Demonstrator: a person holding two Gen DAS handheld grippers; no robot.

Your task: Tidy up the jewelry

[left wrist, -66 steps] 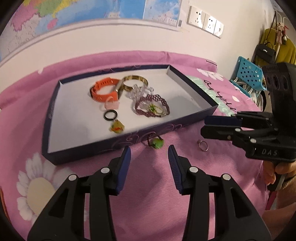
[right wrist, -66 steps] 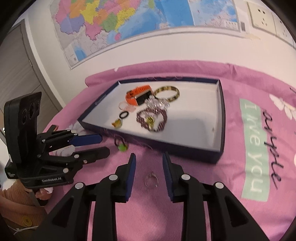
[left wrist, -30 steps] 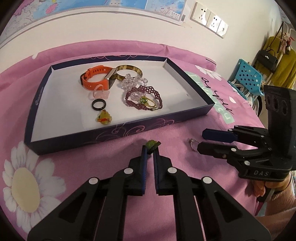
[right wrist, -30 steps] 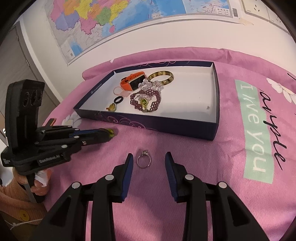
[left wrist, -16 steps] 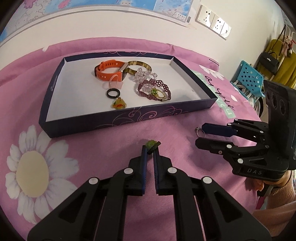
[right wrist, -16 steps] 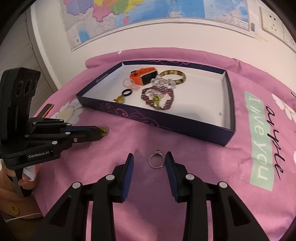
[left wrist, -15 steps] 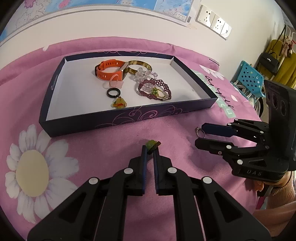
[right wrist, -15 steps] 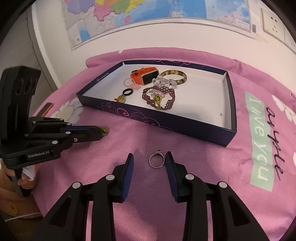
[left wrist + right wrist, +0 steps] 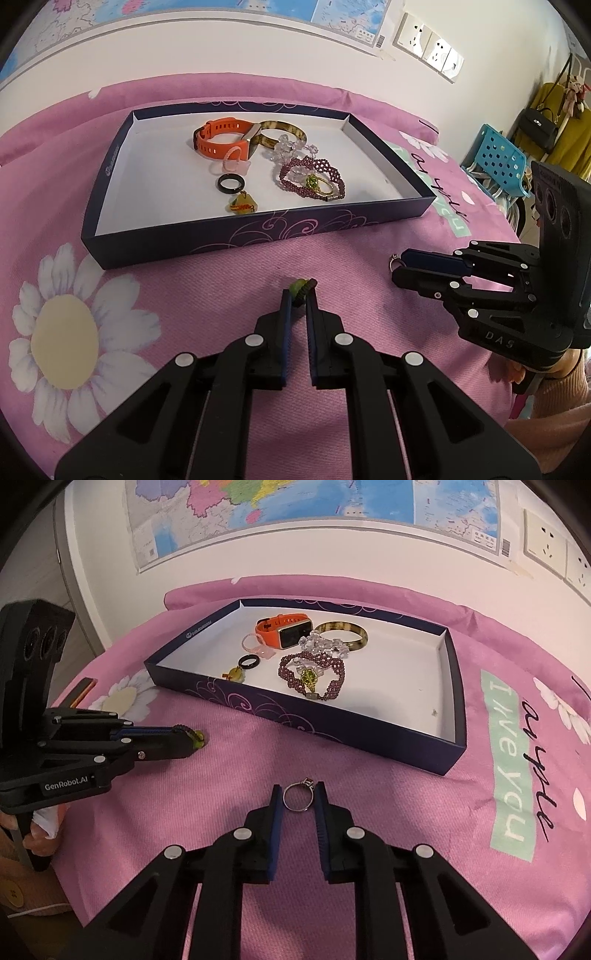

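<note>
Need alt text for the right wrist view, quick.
The right tongs close around a silver ring on the pink cloth, just short of the navy jewelry tray. At left, the left tongs pinch a green beaded piece.

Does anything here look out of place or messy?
Two pieces are outside the box: a silver ring between the right tool's fingers, and a green-stone ring pinched by the left tool. Inside, the purple beaded bracelet and clear beads lie tangled together.
</note>
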